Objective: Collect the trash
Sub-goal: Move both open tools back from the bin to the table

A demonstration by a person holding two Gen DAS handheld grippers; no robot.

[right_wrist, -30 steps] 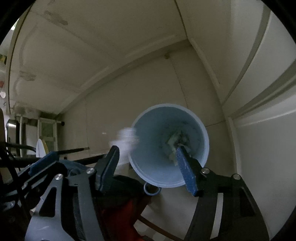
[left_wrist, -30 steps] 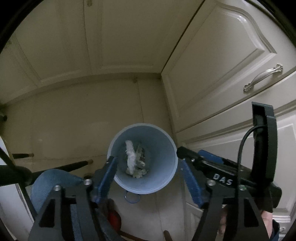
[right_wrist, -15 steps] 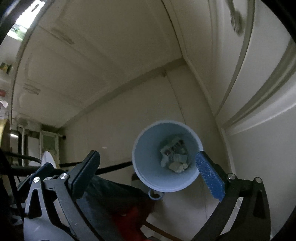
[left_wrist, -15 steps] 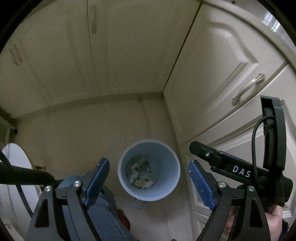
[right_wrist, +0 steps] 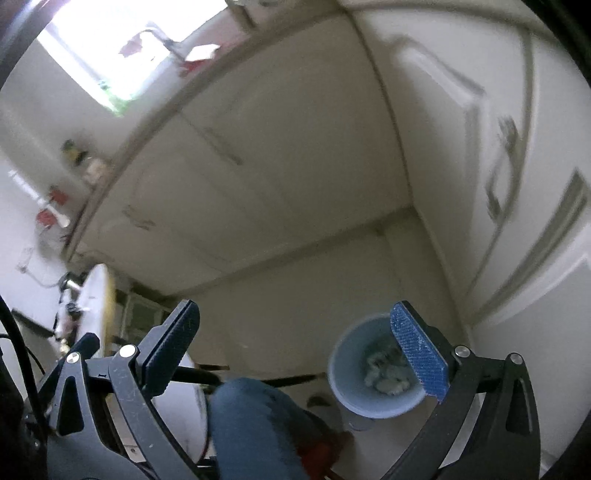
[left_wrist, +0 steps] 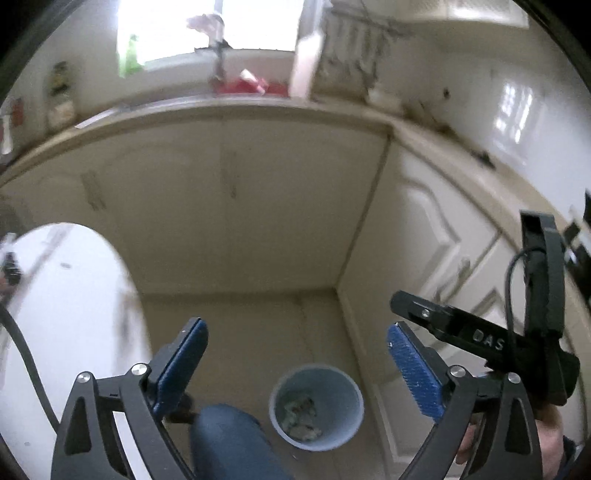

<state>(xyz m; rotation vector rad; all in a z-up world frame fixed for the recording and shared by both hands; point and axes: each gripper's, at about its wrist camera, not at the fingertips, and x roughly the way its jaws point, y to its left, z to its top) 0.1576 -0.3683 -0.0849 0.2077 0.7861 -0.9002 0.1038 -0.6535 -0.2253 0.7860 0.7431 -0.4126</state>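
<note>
Left wrist view: the camera sits behind the left tongs (left_wrist: 295,365) and looks forward and steeply down along their blue pads into a corner of cream cabinets (left_wrist: 258,206), from well above the floor. The blue bin (left_wrist: 317,406) lies far below, between the pads and nearer the right one. The right tongs (left_wrist: 413,306) enter at the right edge.

Right wrist view: the camera sits behind the right tongs (right_wrist: 295,343), likewise pitched down at the cabinet corner (right_wrist: 295,155).

Shared field: bin (right_wrist: 343,369), cabinet corner, floor (right_wrist: 295,295), counter (left_wrist: 258,107) edge, bright window (left_wrist: 177,29) and a denim-clad knee (right_wrist: 255,424).
</note>
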